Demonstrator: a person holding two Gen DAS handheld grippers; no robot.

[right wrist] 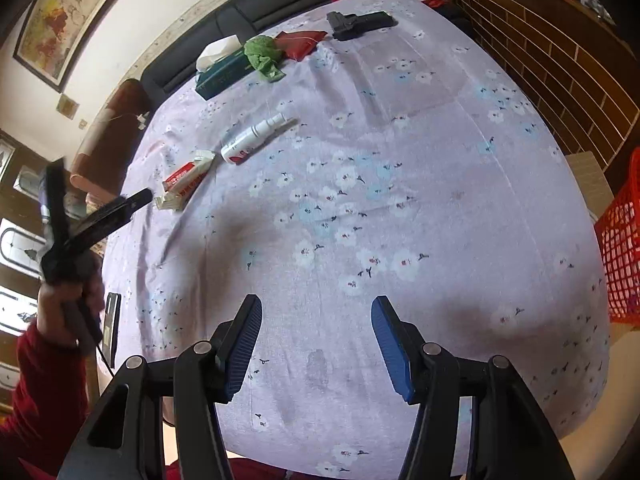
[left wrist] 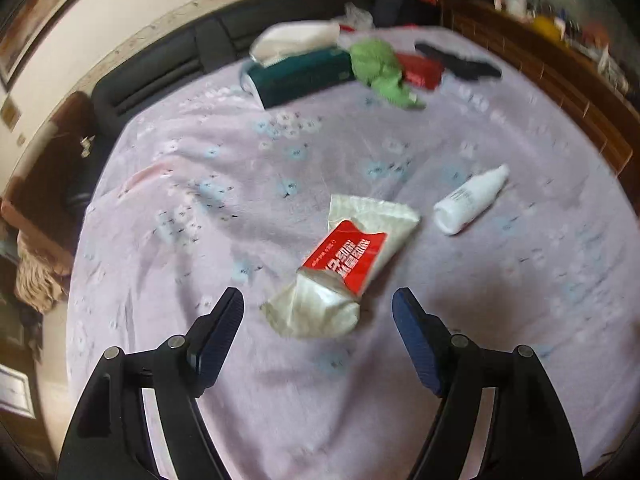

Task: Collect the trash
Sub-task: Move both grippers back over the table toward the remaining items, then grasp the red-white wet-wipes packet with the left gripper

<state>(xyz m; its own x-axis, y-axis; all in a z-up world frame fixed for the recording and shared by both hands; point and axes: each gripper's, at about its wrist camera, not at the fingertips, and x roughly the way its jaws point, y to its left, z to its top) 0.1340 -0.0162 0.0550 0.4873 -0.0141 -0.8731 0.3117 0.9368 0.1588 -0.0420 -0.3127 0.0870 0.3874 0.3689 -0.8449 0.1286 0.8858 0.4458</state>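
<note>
A floral lilac bedsheet [left wrist: 200, 208] covers the surface. The crumpled red-and-white wrapper [left wrist: 344, 264] lies just ahead of the left gripper [left wrist: 318, 300], fingers spread wide, long axis running near-left to far-right. The right gripper [right wrist: 316, 308], likewise wide and empty, is held well apart.

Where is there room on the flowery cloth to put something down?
The widest bare patch of the flowery cloth runs from the right gripper toward the brick wall and red basket. It is crowded at the far edge, around the tissue box and green cloth, and on the left by the crumpled wrapper and white bottle.
</note>
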